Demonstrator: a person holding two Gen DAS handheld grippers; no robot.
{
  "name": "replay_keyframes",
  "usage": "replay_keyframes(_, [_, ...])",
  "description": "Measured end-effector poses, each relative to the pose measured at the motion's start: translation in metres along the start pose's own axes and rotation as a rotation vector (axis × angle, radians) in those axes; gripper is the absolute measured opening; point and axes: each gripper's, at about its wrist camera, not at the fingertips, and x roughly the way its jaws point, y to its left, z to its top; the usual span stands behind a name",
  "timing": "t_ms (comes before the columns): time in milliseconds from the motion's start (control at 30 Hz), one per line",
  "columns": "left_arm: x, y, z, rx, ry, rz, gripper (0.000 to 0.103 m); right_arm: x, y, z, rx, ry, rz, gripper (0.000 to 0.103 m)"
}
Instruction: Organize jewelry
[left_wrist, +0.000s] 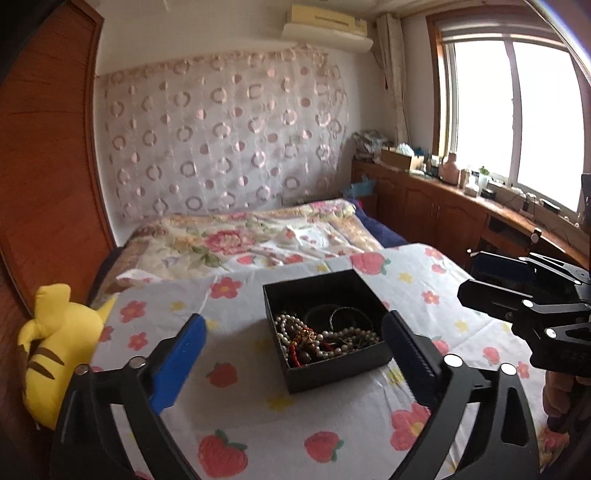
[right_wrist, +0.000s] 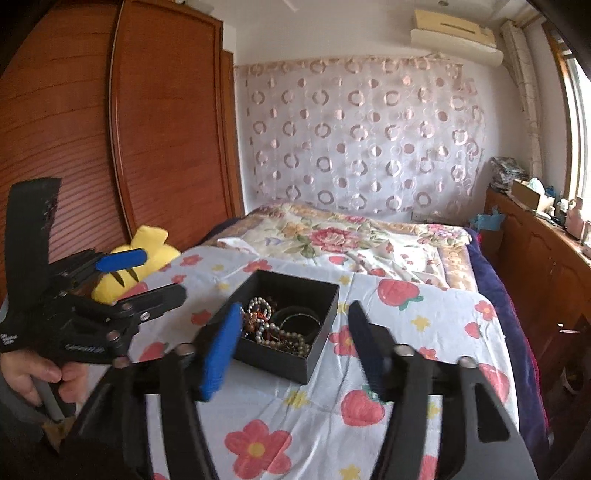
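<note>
A yellow plush toy (left_wrist: 55, 354) lies at nine o'clock on the flowered bedsheet (left_wrist: 295, 424). The black jewelry box (left_wrist: 325, 325), beads inside, sits at twelve o'clock beyond both grippers. The left gripper (left_wrist: 295, 343) and right gripper (right_wrist: 291, 332) gape wide, holding nothing.

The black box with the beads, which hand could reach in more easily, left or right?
Probably the left. The left gripper is open, and the black box sits right between its fingers. The right gripper, also open, has the box off toward its left finger. Neither holds any beads.
</note>
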Motion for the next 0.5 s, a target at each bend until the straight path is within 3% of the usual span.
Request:
replay_keyframes(100, [-0.018, -0.002, -0.003, -0.004, -0.027, 0.009, 0.095, -0.016, 0.003, -0.003, 0.014, -0.028, -0.015, 0.078])
replay_keyframes(233, [-0.035, -0.002, -0.009, -0.017, -0.043, 0.027, 0.095, -0.032, 0.010, -0.011, 0.026, -0.068, -0.067, 0.099])
replay_keyframes(500, [-0.064, 0.001, -0.032, -0.049, -0.043, 0.100, 0.095, -0.048, 0.010, -0.036, 0.091, -0.072, -0.129, 0.101])
